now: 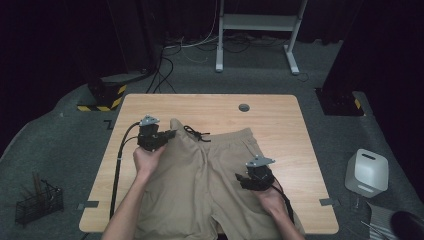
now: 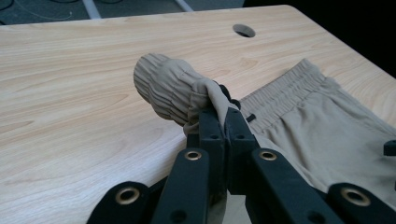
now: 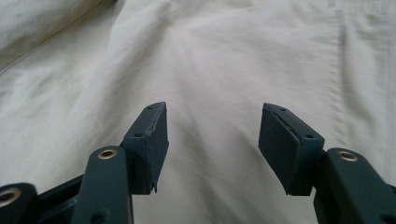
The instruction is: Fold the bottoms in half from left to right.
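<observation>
The tabletop (image 1: 280, 115) carries a pair of beige shorts (image 1: 200, 185) spread from its middle down over the near edge, waistband toward the far edge. The left claw (image 2: 218, 122), toward the left edge, is clamped tight on the bunched waistband corner (image 2: 170, 91), lifting it off the wood. The right claw (image 3: 212, 140) hovers over the right leg, its jaws spread apart with only flat cloth below.

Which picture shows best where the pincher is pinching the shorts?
The left gripper view: the left gripper is shut on the beige fabric shorts' bunched elastic waistband, close up. The high view shows that grip small. The right gripper view shows plain cloth below open jaws.
</observation>
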The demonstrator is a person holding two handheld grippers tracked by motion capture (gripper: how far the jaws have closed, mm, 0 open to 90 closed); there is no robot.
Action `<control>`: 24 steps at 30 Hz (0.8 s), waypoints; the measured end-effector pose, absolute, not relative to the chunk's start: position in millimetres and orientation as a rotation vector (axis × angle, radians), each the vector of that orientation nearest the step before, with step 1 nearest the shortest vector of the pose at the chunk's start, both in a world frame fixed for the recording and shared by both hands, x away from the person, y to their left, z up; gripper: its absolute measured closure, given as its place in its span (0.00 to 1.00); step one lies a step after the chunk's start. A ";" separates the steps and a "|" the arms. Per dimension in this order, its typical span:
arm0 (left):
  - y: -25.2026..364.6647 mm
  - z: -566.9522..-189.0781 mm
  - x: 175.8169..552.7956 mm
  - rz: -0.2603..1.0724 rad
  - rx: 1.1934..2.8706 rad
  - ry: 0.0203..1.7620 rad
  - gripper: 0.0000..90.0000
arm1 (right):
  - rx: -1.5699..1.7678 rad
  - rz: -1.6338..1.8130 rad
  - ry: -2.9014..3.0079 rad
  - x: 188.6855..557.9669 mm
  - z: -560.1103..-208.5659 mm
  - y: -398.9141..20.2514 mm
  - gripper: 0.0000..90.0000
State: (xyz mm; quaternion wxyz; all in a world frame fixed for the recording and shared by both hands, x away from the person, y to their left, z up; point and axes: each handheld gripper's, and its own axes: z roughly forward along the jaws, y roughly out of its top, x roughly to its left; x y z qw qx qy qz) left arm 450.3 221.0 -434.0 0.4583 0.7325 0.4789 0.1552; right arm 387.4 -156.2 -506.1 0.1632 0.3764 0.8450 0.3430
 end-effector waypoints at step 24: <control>144.3 -407.0 462.5 0.277 1.842 0.987 0.98 | 1.095 1.001 2.340 389.3 -523.0 -166.8 0.48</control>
